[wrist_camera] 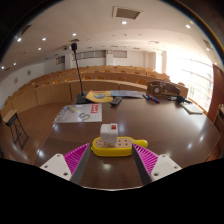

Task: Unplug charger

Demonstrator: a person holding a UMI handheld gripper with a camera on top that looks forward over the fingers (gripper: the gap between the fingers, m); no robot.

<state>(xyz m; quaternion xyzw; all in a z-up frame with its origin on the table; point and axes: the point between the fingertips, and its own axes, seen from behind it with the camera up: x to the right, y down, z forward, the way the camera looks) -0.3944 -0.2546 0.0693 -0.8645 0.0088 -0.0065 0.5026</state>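
Gripper view shows a big conference room, curved rows of wooden desks sweeping round the back and windows bright on one side. Closer in, a broad dark table (pixel 150 125) fills the foreground. Far across it sit a microphone stand (pixel 74 60), a yellow object (pixel 101 96) and a dark box (pixel 165 89), with papers (pixel 78 113) lying flat nearer the middle. And now the target: a yellow power strip (pixel 118 147) lies just ahead of the fingers, and a white charger (pixel 109 131) stands upright, plugged into its left end.

The gripper (pixel 110 160) hangs low over the table, fingers spread wide apart, nothing between the magenta pads (pixel 76 157). The strip sits slightly beyond the tips, roughly centred in the gap.

This looks like the approach, with the grasp not yet made. Next move, I'd say: push forward and rise a touch so the pads bracket the charger body rather than the strip, clamp firmly, then pull straight up. The strip seems light and may lift along with it.
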